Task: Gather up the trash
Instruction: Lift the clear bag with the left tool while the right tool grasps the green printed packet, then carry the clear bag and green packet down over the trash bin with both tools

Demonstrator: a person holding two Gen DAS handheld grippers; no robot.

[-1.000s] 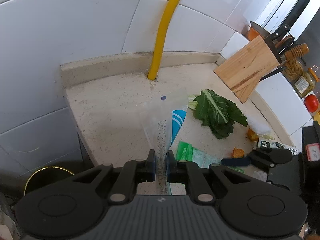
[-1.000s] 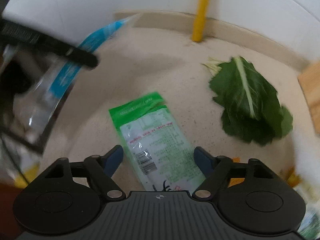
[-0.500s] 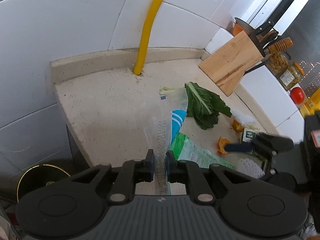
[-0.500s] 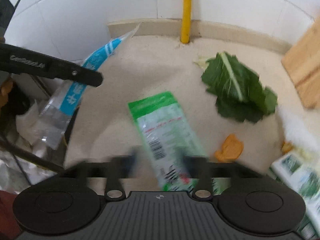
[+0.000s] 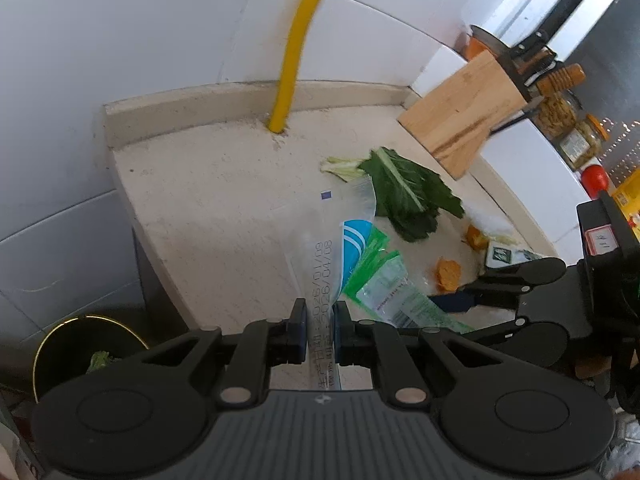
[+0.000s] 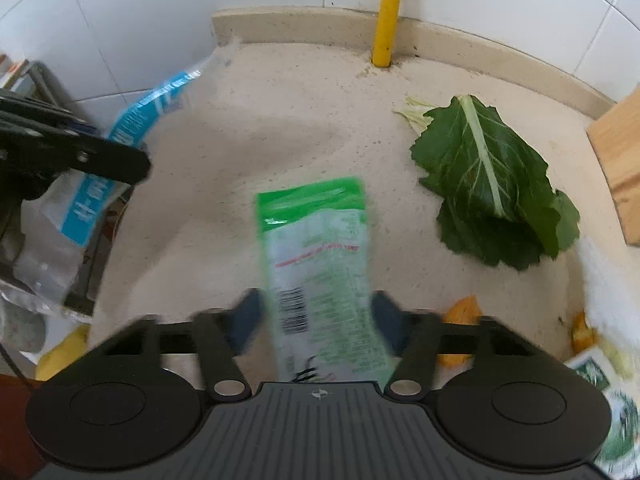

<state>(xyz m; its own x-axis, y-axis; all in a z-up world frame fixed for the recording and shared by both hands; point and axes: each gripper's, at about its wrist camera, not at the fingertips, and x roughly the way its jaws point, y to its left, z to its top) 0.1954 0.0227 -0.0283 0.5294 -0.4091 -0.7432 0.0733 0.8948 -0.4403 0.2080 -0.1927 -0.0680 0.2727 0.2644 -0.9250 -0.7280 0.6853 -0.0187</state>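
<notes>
Far left, below the counter edge, I see a dark bin with a scrap of greens inside. My left gripper is pinched tight on a clear wrapper with blue print, which sticks up from the pads over the beige countertop. Moving right, my right gripper is closing — a green-and-white packet lies between its blue pads, though I can't tell that they press it yet. Further right on the counter lie a leafy green and orange peel scraps — the wooden knife block stands behind them at the wall.
</notes>
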